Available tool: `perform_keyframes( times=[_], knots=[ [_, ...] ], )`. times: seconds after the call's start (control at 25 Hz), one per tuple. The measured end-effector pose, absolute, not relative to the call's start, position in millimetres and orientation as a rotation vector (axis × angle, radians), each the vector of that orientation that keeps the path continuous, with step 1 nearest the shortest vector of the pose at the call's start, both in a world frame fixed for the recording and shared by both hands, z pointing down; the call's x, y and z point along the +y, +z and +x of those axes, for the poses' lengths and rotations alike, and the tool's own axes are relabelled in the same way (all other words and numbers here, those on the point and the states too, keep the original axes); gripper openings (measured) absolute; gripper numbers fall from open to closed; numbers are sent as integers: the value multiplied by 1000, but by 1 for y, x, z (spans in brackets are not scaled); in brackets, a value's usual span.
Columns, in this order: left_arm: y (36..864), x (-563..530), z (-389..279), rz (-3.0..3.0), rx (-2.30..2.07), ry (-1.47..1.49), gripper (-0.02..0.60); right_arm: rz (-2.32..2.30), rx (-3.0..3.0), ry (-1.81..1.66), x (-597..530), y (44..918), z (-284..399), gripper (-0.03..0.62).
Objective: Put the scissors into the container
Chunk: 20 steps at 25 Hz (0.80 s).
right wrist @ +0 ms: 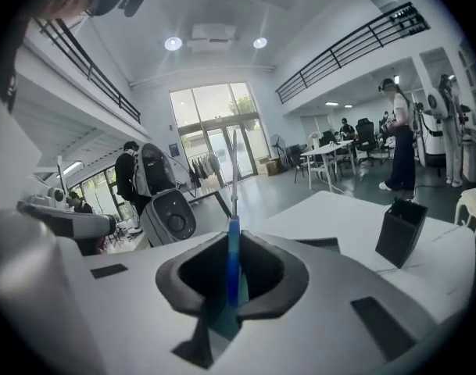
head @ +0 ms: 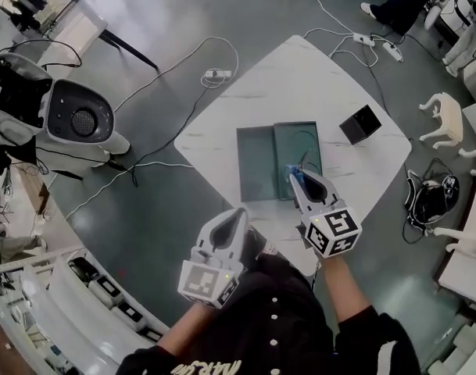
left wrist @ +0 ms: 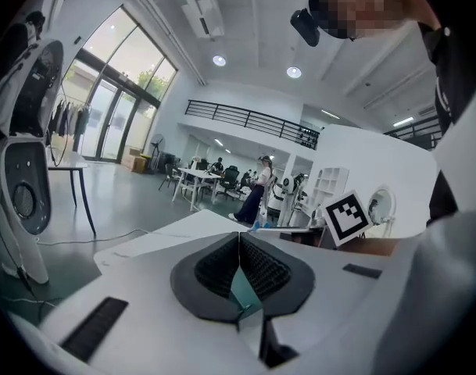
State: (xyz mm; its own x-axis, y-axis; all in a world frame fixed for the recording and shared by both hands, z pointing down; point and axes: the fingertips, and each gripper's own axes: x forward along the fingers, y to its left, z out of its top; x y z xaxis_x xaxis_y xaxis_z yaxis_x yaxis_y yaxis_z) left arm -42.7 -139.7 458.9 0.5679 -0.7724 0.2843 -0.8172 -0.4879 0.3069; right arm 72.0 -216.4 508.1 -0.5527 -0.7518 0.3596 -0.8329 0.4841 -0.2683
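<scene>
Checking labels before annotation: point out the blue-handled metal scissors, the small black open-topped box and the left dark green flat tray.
blue-handled metal scissors (right wrist: 234, 260): right gripper view, blue handle.
small black open-topped box (right wrist: 399, 239): right gripper view, front wall.
left dark green flat tray (head: 255, 166): head view, bare floor.

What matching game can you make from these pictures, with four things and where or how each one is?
Things:
1 scissors
2 black box
3 green container
4 left claw

Place or state:
A shut, nothing in it
B held in the right claw
C middle of the table
D on the table, right of the green container

Pairs: 1-B, 2-D, 3-C, 4-A
</scene>
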Motion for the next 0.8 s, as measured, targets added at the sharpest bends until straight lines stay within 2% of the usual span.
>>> perform_keyframes(
  times=[0.8],
  knots=[
    [527, -178, -87, 2202, -1303, 175, 26, 1112, -2145, 1237, -263, 672, -18, 57]
  ],
)
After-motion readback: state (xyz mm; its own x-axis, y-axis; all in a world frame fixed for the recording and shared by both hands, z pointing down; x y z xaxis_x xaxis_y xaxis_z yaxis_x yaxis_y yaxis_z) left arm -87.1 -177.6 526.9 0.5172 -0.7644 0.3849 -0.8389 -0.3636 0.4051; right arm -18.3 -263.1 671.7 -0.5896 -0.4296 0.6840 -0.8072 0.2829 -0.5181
